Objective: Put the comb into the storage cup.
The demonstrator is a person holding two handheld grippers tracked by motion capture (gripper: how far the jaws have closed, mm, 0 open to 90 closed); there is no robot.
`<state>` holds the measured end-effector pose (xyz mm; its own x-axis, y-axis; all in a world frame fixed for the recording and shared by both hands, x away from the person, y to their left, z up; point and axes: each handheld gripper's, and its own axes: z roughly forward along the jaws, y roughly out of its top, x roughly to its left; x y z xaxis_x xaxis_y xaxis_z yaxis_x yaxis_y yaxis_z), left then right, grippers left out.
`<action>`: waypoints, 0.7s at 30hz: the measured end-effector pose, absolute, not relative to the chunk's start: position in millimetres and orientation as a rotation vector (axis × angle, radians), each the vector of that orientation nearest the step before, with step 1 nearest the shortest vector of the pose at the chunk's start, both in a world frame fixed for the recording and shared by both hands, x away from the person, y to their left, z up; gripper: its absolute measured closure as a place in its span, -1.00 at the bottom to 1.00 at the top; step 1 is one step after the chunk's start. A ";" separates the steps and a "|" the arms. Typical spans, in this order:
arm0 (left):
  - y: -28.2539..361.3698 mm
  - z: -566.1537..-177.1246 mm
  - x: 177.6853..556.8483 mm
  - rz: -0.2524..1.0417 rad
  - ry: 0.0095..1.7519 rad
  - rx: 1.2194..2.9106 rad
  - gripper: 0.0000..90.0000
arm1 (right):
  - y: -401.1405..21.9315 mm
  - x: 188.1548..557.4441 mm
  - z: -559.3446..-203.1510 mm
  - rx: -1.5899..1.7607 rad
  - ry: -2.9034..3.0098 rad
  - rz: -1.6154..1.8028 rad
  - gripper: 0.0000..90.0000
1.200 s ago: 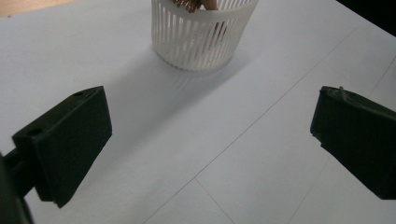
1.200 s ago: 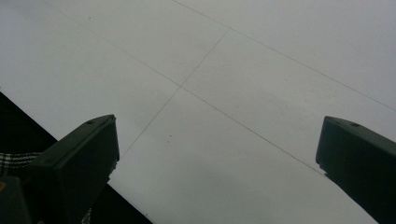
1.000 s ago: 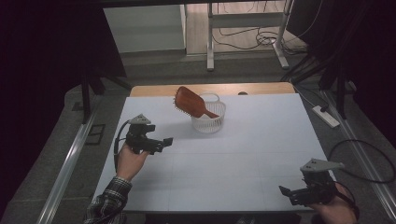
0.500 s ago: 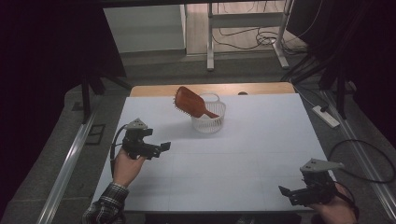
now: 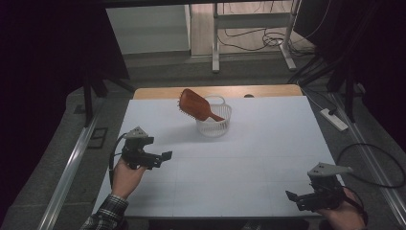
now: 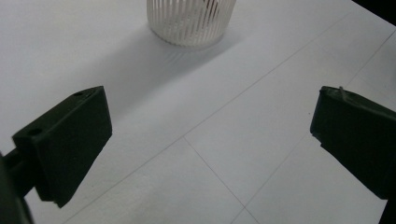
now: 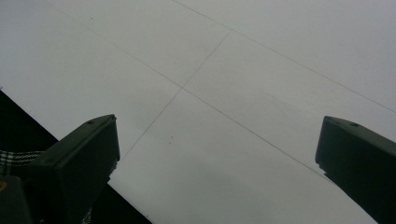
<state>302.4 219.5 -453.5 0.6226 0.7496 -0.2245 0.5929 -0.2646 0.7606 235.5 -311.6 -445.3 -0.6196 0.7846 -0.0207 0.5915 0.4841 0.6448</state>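
A brown hairbrush (image 5: 194,104) stands slanted in a white slatted basket (image 5: 214,121) at the back middle of the white table (image 5: 268,143), its head sticking out to the upper left. My left gripper (image 5: 164,155) hovers over the table's left side, open and empty, pointing right. The left gripper view shows the basket (image 6: 190,21) ahead, beyond the wide-apart jaws. My right gripper (image 5: 291,197) is at the front right corner, open and empty, pointing left over bare table (image 7: 243,84).
A wooden strip (image 5: 268,90) borders the table's far edge. A power strip (image 5: 334,119) and cables lie on the floor to the right. Metal rails (image 5: 72,167) run along the left. A plaid sleeve (image 5: 103,218) enters at bottom left.
My left gripper has drawn back toward the front of the table and slightly left, staying open. The right gripper has held still.
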 end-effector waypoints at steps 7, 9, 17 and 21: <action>222.3 -454.1 293.3 0.223 1.059 1.966 -1.00 | -312.7 235.7 -445.1 1.174 2.411 0.884 -1.00; 222.6 -454.3 291.2 0.223 1.060 1.970 -1.00 | -312.6 235.7 -445.2 1.174 2.413 0.883 -1.00; 224.4 -455.9 284.4 0.225 1.065 1.978 -1.00 | -312.3 235.7 -445.1 1.172 2.419 0.879 -1.00; 226.0 -456.1 280.7 0.227 1.069 1.977 -1.00 | -312.4 235.7 -445.1 1.172 2.419 0.879 -1.00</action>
<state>280.7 226.0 -456.1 0.6174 0.7548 -0.2216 0.5997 -0.2693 0.7535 235.7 -312.4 -445.1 -0.6162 0.7875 -0.0127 0.5956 0.4765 0.6467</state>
